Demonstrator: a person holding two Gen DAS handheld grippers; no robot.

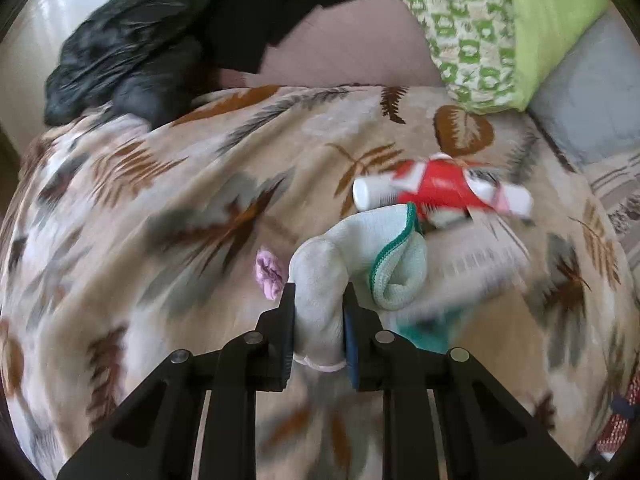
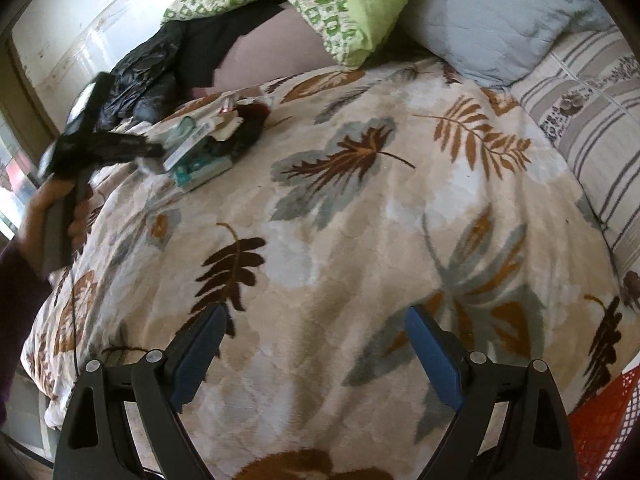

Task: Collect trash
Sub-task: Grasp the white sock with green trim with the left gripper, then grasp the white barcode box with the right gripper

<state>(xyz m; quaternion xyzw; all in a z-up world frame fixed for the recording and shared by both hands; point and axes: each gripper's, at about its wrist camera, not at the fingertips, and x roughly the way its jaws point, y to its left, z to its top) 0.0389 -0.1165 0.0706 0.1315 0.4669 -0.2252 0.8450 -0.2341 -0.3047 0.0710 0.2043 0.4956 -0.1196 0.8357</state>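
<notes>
Motion blur smears the trash pile [image 1: 432,216] right of centre in your left wrist view, so the printed box [image 1: 476,272] under it is hard to read. What you can make out is a red-and-white wrapper [image 1: 440,188], a white tube end [image 1: 366,194] and a soft, pale sock-like cloth [image 1: 320,296] with a green-edged cuff. Your left gripper [image 1: 319,292] is clamped on that cloth, its 2 pads pressing the fabric from both sides. A small crumpled pink scrap [image 1: 269,274] lies just left of it on the plush, leaf-patterned blanket [image 1: 160,200]. A glossy black plastic bag [image 1: 128,56] sits at the upper left, partly cut off.

In your right wrist view, your right gripper [image 2: 316,332] hangs over bare blanket at the bottom with its blue pads wide apart, nothing between them. Green patterned pillows [image 2: 340,8] and a grey pillow [image 2: 500,20] crowd the top edge.
</notes>
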